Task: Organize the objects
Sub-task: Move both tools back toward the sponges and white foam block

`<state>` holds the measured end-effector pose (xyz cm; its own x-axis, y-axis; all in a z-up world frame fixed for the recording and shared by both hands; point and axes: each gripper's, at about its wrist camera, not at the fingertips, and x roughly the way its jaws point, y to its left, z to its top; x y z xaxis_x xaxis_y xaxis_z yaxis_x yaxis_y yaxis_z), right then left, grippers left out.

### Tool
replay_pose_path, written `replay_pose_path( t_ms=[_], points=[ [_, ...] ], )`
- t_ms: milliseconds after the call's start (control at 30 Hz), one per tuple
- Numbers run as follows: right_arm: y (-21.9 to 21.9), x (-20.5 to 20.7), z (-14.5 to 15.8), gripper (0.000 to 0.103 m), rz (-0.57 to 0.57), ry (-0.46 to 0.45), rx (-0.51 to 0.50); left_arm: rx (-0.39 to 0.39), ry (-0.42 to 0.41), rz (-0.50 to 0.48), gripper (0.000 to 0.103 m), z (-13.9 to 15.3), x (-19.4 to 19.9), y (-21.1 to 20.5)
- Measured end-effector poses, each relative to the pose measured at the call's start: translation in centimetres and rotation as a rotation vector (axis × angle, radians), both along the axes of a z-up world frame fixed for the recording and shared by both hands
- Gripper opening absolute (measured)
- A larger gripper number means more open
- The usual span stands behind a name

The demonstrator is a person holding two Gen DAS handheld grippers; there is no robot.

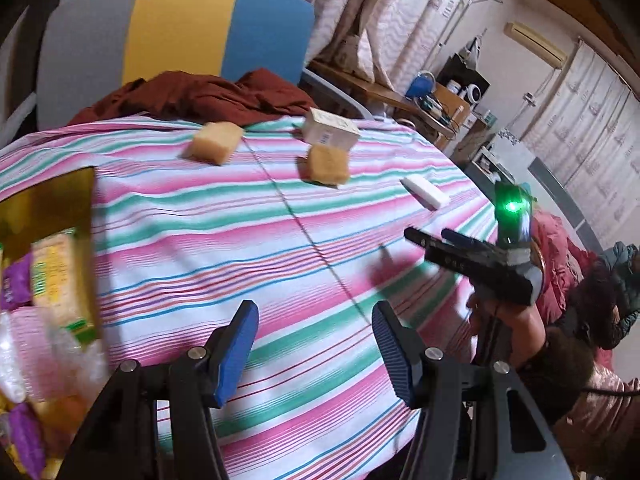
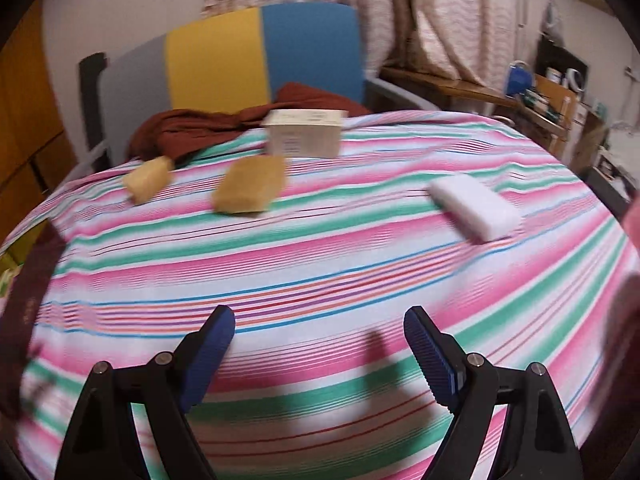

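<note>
Striped tablecloth (image 2: 320, 264): the white block (image 2: 474, 210) lies right of centre, two sponges (image 2: 249, 190) upper left. My right gripper (image 2: 318, 344) and left gripper (image 1: 314, 332) hover wide open, empty. Sliding cloth could bunch and spoil my grasp.

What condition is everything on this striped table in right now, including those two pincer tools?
Left gripper: open, empty.
Right gripper: open, empty.
White block: lying flat, untouched.
Near sponge: lying flat beside the box.
Far sponge: lying near the red cloth.
Cardboard box: closed, upright.
Gold bin: holding packets.
</note>
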<state>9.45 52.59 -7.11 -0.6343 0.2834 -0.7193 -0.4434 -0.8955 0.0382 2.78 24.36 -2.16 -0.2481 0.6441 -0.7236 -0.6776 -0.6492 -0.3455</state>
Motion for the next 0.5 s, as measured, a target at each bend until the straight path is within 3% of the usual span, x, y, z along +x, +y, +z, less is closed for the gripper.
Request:
replay_pose_path(
  t_ms=[267, 500],
  points=[
    [8.1, 0.6, 0.6, 0.087, -0.071, 0.038, 0.027, -0.041, -0.061, -0.036, 0.06, -2.0, 0.0, 3.7],
    [13.7, -2.2, 1.6, 0.087, -0.09, 0.034, 0.096, -0.077, -0.069, -0.037, 0.06, -3.0, -0.4, 5.6]
  ],
)
